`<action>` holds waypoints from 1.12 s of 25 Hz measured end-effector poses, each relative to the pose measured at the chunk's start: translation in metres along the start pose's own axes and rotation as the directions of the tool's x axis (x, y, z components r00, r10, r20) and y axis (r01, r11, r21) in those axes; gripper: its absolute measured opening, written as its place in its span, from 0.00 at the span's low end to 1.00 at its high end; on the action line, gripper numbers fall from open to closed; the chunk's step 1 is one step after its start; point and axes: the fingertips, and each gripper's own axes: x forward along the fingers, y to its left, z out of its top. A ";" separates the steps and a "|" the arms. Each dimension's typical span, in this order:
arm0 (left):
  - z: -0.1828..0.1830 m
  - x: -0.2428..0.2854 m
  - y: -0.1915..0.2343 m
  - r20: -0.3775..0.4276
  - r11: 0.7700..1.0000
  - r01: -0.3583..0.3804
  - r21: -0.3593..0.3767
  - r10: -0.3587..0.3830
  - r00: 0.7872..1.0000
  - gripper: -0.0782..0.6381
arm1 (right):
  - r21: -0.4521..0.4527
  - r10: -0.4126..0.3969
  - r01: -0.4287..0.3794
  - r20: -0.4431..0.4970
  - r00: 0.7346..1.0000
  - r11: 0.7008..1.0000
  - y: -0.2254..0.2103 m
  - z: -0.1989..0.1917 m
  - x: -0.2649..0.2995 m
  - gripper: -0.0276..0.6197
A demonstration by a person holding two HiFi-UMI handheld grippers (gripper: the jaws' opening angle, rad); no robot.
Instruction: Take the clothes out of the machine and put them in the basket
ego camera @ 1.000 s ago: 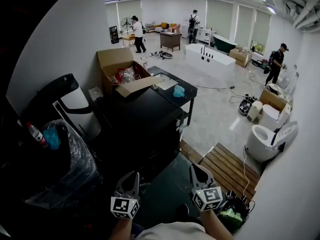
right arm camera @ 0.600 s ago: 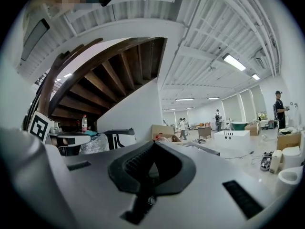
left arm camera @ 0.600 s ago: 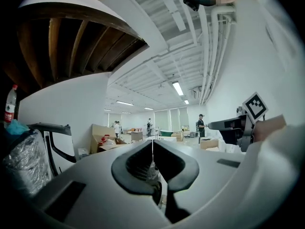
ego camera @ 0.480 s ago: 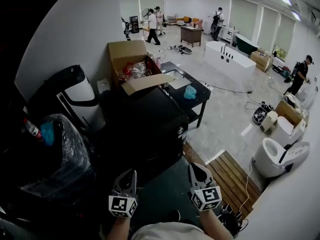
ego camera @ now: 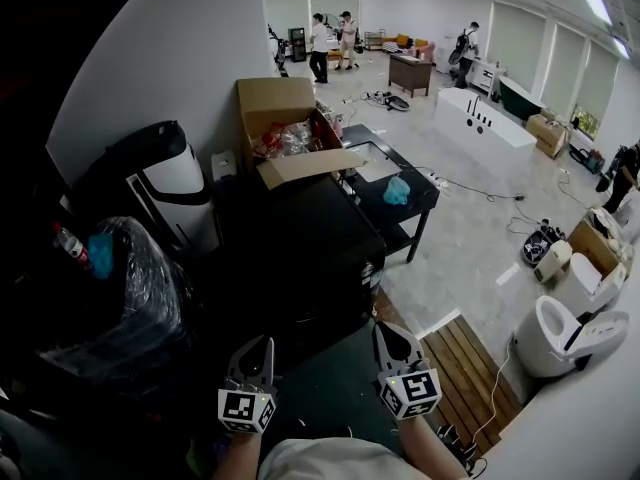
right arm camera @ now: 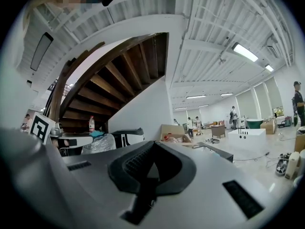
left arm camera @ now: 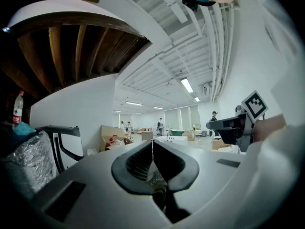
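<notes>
Left gripper (ego camera: 258, 353), right gripper (ego camera: 388, 340) were clenched, empty | black table (ego camera: 300, 223) stood at 12 o'clock | risk: advancing could strike it.

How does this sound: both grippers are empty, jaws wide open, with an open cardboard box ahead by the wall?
Wrong on the jaws: the left gripper and right gripper are empty but shut, as both gripper views show. The open cardboard box does stand ahead by the wall.
</notes>
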 end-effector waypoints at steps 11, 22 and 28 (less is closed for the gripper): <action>-0.002 0.016 0.011 -0.010 1.000 -0.029 -0.012 0.029 1.000 0.14 | -0.005 0.037 -0.037 -0.020 0.999 0.999 -0.007 0.001 0.029 0.05; -0.009 0.044 0.047 -0.019 0.999 -0.030 -0.017 0.030 0.999 0.14 | -0.009 0.033 -0.033 -0.037 0.999 0.999 -0.005 -0.001 0.074 0.05; -0.009 0.061 0.070 -0.012 1.000 -0.012 -0.019 0.011 1.000 0.14 | -0.010 0.027 -0.027 -0.037 0.999 1.000 0.002 -0.001 0.101 0.05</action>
